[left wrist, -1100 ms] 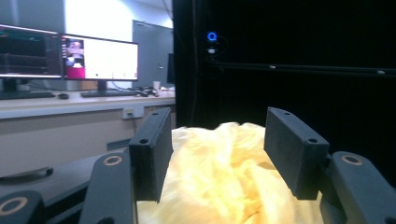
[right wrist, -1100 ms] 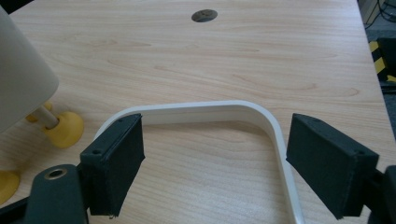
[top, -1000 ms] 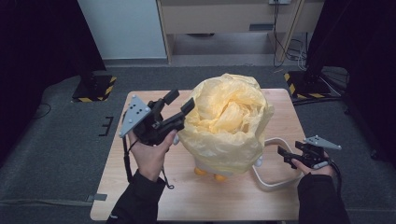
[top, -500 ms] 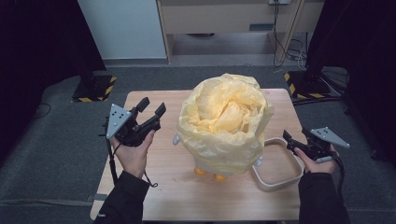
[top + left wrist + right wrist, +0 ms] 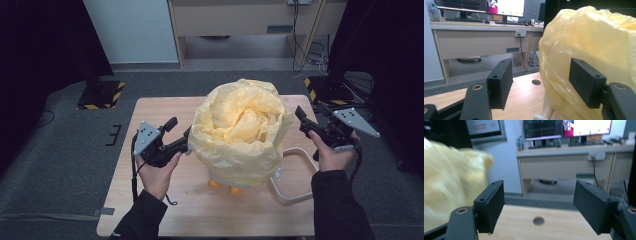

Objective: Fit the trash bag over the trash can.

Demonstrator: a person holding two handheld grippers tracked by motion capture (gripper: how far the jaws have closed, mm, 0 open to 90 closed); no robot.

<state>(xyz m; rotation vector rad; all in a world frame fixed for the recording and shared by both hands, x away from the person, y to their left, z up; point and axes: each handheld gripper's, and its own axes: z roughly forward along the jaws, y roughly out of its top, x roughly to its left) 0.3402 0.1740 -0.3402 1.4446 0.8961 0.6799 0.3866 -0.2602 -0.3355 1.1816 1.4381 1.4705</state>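
The left hand-held gripper, jaws apart and just opening, faces the yellow bag on the table.

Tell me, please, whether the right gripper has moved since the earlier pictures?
Yes. In the high view the right gripper has moved from beside the white loop up the picture, towards the table's far right corner; its jaws stand open, empty.

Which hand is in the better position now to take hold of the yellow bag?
Probably the left. The left gripper is open, low beside the yellow bag, with one jaw against the plastic. The right gripper, also open, is raised near the bag's upper edge and aims past it.
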